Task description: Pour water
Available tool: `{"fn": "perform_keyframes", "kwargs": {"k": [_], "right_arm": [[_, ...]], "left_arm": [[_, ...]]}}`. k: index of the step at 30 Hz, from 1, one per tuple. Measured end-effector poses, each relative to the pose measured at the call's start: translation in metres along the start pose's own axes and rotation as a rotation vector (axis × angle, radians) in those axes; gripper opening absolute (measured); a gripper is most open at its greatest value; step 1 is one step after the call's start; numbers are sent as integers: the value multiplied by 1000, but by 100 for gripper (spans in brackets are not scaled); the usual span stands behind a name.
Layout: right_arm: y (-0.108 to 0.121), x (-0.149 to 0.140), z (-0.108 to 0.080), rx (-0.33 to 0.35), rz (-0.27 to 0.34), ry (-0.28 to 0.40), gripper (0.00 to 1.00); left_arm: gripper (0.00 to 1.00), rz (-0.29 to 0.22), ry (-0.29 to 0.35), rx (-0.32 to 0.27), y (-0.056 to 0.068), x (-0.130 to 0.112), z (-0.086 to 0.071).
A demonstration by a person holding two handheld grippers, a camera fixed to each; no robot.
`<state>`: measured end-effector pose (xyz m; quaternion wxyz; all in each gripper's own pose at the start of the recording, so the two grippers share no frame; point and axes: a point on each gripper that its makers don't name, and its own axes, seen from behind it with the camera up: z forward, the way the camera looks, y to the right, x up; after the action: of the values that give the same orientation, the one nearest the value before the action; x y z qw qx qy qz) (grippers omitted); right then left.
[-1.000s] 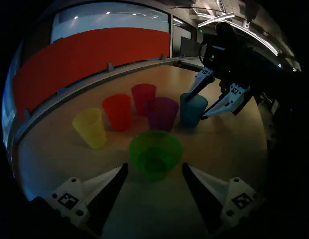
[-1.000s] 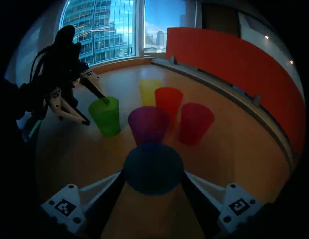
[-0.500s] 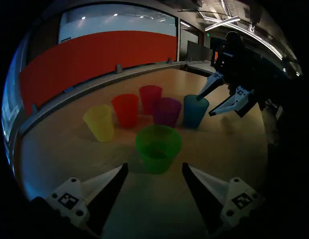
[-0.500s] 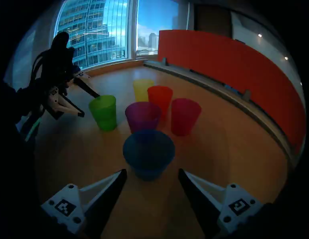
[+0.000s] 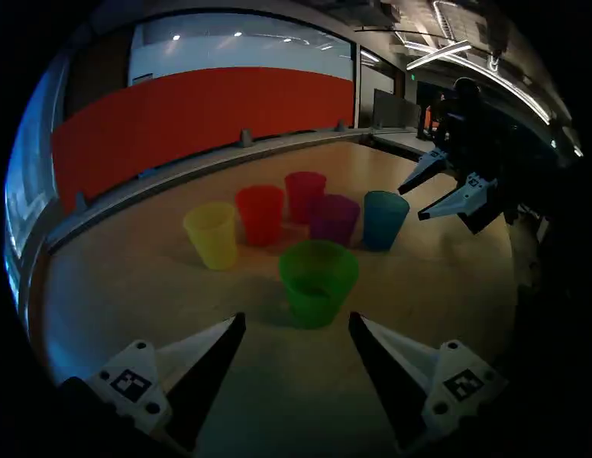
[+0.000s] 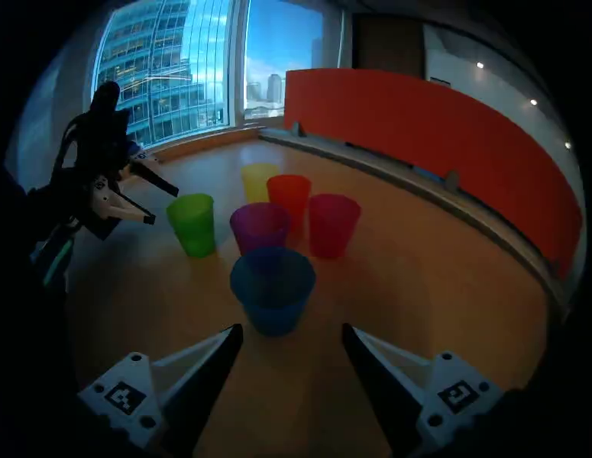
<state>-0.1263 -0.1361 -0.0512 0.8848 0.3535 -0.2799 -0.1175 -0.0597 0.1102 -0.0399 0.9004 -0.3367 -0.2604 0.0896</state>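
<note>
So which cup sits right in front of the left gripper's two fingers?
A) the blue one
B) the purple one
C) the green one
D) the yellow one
C: in the left gripper view, the green cup stands just ahead of the open left gripper, untouched.

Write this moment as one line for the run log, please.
left hand-held gripper: open, green cup ahead, untouched | right hand-held gripper: open, blue cup ahead, untouched | pour: not begun
</note>
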Motion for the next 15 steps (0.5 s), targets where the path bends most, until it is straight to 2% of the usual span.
{"fn": "perform_keyframes", "kwargs": {"k": [15], "right_arm": [[12, 6, -15, -97, 88, 85, 100]], "left_arm": [[100, -69, 95, 141, -34, 6, -22]]}}
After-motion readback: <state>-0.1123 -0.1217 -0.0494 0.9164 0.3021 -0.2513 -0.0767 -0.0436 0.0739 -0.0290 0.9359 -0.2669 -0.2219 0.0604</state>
